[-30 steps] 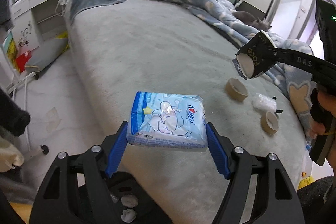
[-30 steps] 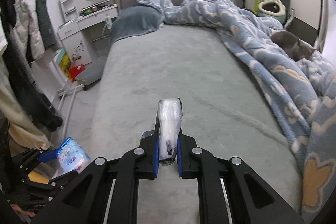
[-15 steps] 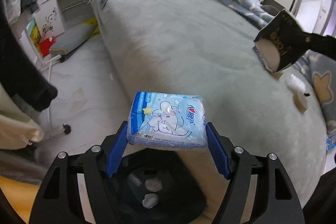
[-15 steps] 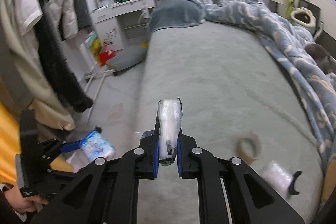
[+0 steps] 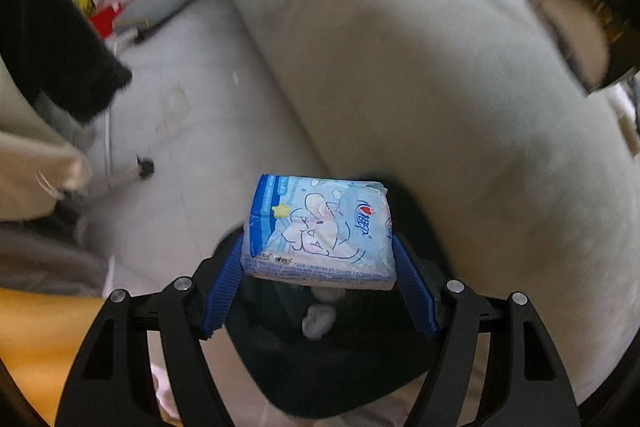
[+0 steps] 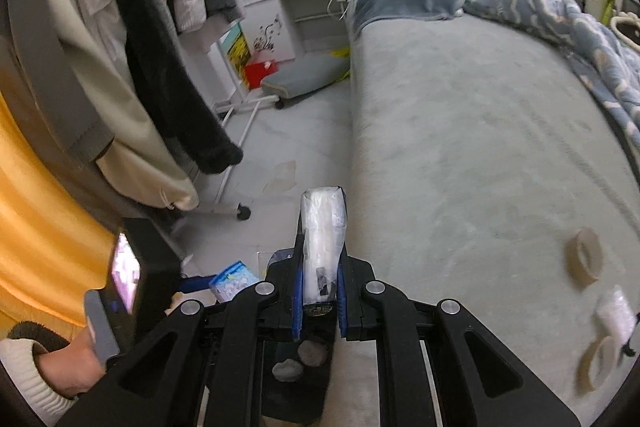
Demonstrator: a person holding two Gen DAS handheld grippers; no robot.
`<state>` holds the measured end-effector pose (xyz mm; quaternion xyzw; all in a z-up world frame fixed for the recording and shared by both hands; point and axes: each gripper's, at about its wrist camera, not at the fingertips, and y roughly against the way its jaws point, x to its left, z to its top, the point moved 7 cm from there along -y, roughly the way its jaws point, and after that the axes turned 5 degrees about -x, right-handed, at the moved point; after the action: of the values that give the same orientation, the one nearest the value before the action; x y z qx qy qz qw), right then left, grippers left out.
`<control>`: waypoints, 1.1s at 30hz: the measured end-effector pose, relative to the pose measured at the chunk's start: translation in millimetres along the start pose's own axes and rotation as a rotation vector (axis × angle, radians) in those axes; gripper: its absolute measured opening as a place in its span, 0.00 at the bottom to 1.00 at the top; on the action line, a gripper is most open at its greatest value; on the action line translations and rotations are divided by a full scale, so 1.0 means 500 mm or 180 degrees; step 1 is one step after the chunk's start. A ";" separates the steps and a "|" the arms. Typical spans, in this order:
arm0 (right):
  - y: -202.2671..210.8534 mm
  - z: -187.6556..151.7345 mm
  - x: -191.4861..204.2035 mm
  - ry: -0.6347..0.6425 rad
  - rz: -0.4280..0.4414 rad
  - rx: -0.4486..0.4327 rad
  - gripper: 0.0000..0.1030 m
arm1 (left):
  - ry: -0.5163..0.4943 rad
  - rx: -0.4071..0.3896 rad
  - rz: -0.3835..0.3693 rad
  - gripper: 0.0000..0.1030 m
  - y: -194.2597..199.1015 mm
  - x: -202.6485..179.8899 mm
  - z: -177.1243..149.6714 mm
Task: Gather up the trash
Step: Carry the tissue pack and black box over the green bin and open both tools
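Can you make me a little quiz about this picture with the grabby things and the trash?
1. True or false: the left gripper is empty.
2. What sits right below both grippers? A) black trash bin B) a chair C) a sink
3. Fill in: two cardboard tape rolls lie on the ____.

Key: 1. False, it grips a blue tissue pack. 2. A. 3. bed.

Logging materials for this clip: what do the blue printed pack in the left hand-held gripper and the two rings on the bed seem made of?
Blue cartoon-printed tissue pack: thin glossy plastic film, judging by its sheen and crimped end seam. Tan rings on the grey bed: probably matte cardboard, like spent tape cores, though blurred.
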<state>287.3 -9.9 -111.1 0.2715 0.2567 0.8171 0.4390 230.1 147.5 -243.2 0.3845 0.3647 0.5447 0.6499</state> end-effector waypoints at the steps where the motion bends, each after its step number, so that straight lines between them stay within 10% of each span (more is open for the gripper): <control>1: -0.005 -0.005 0.005 0.0008 0.0010 0.0030 0.13 | 0.0011 0.0063 -0.0018 0.72 -0.008 0.004 -0.011; 16: -0.151 -0.126 0.101 0.0323 0.0084 0.0766 0.13 | 0.0116 0.0742 -0.0260 0.73 -0.068 0.039 -0.126; 33: -0.257 -0.229 0.116 0.0391 0.0016 0.1289 0.13 | 0.0200 0.0789 -0.0407 0.83 -0.054 0.090 -0.152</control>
<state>258.0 81.0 -265.4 0.3045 0.4412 0.7649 0.3570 180.2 196.7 -303.4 0.4205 0.4732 0.4647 0.6191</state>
